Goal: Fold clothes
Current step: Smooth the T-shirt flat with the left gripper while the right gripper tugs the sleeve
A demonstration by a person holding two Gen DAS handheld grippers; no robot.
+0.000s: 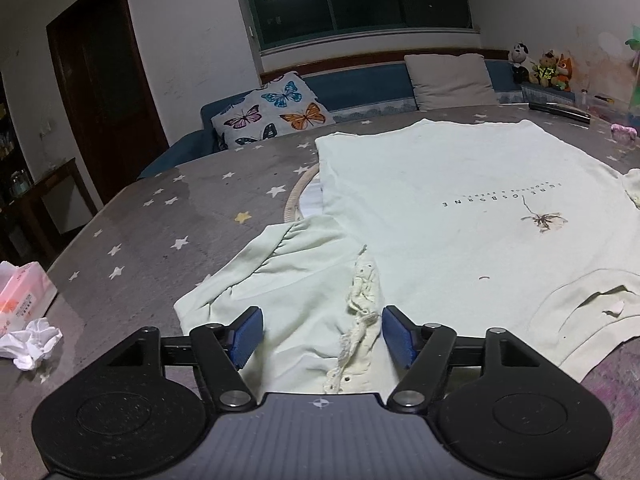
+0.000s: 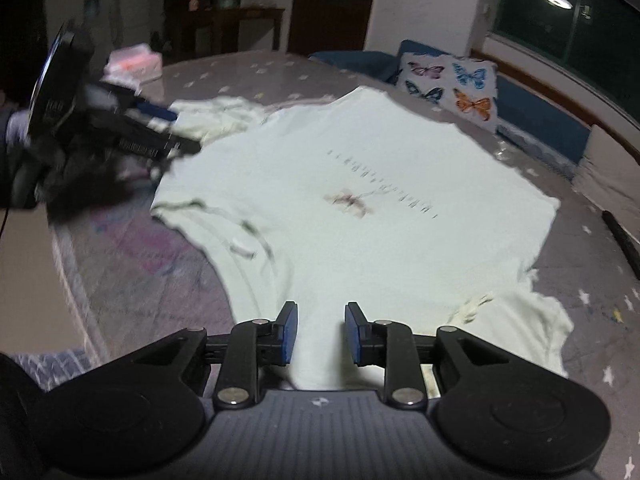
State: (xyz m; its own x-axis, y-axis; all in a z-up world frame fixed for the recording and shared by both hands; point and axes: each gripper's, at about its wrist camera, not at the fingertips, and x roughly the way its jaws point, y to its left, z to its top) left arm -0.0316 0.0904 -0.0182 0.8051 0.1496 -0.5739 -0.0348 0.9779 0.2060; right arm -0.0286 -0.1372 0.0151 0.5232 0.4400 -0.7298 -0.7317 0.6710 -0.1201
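A pale cream T-shirt (image 1: 452, 216) with dark lettering and a small brown print lies spread flat on the star-patterned grey cover. Its near sleeve (image 1: 288, 276), with a lace-trimmed seam, runs between the blue pads of my left gripper (image 1: 322, 336), which stands open over it. In the right wrist view the same shirt (image 2: 360, 208) fills the middle; my right gripper (image 2: 321, 332) is open, its pads apart above the shoulder cloth, the other sleeve (image 2: 536, 324) just to its right. The left gripper (image 2: 160, 128) shows blurred at the far left sleeve.
A tissue pack (image 1: 24, 292) and a crumpled tissue (image 1: 30, 340) lie at the left edge. A butterfly pillow (image 1: 272, 112) and a beige cushion (image 1: 452, 80) rest on the blue sofa behind. A dark remote-like bar (image 1: 560, 112) and plush toys (image 1: 544, 66) are at the far right.
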